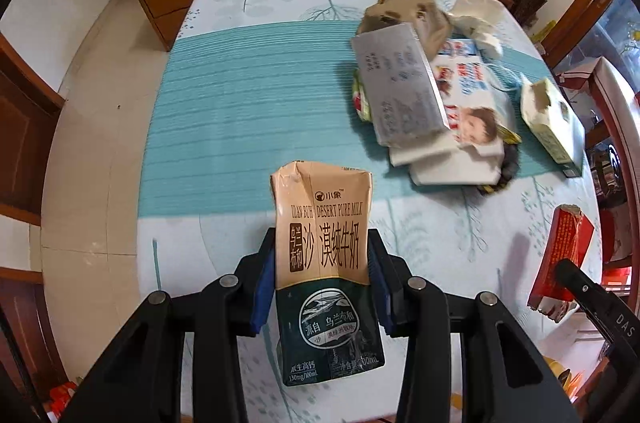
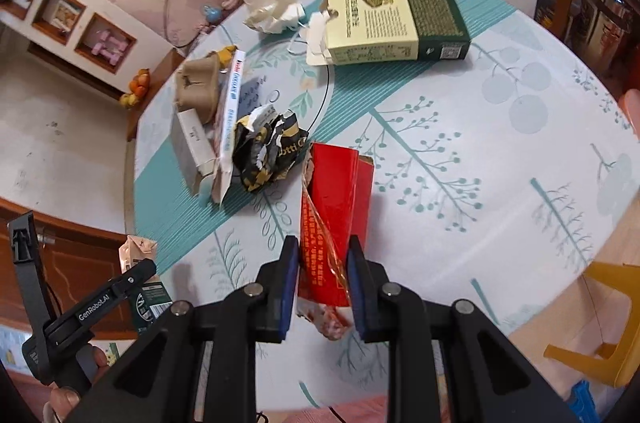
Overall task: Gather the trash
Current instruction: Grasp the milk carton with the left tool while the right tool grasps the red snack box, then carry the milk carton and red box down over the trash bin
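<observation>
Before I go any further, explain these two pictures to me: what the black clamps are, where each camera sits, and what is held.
There is no robot here. A person holds a hand-operated gripper in each hand, and a wide-angle camera on each one looks forward along its jaws.

The left wrist view shows the left gripper, its blue-padded jaws shut on a milk carton, tan above and dark green below.

The right wrist view shows the right gripper, jaws shut on a torn red packet.

Both hang over a table with a teal and white leaf-print cloth. More trash lies there: a green and cream box, a crumpled black and gold wrapper, crumpled white paper, and a pile of flat boxes with a brown pulp tray.
</observation>
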The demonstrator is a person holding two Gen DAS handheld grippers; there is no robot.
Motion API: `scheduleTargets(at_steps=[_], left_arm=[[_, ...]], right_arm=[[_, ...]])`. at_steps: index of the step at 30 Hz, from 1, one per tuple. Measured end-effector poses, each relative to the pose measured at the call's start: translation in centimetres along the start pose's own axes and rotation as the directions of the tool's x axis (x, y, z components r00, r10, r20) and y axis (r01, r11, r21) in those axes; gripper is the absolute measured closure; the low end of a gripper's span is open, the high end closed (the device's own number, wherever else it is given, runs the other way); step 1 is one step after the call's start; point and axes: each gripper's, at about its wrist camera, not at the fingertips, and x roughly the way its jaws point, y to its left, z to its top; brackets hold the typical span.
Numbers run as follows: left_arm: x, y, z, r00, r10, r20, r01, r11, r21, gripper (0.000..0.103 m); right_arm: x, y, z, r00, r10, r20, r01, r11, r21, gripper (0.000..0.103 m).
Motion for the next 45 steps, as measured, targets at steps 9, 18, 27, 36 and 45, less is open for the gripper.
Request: scheduleTargets(at_steps=[9, 18, 27, 36, 45], left_arm=[[-5.0, -4.7, -9.0, 0.997, 0.018, 0.073, -0.014, 0.998, -0.057, 0.063], [-6.8, -10.8, -20.0, 0.997, -0.002, 0.073, 0.009, 0.995, -0.1, 0.063], [-4.6, -14.1, -27.1, 1.0, 0.007, -0.013, -0.007, 0.999, -0.033, 0.063], [0.7, -14.5, -30.7, 0.998, -0.007, -0.069, 0.007, 1.0, -0.004, 0.063], [9.5, -14.1, -32.3, 0.996, -0.023, -0.087, 0.024, 1.0, 0.011, 0.062]], right_arm=[[-5.6, -4.1, -4.0, 0.996, 0.092, 0.004, -0.09, 0.984, -0.151, 0.08], [-9.6, -11.0, -9.7, 0.993, 0.11, -0.049, -0.119, 0.957, -0.264, 0.08], [-8.0, -15.0, -14.1, 0.985, 0.108, -0.131, -0.136, 0.963, -0.234, 0.08], [-2.2, -19.1, -17.4, 0.973, 0.1, -0.206, -0.13, 0.982, -0.135, 0.08], [5.9, -22.3, -19.6, 0.969, 0.073, -0.237, -0.09, 0.994, -0.064, 0.08]])
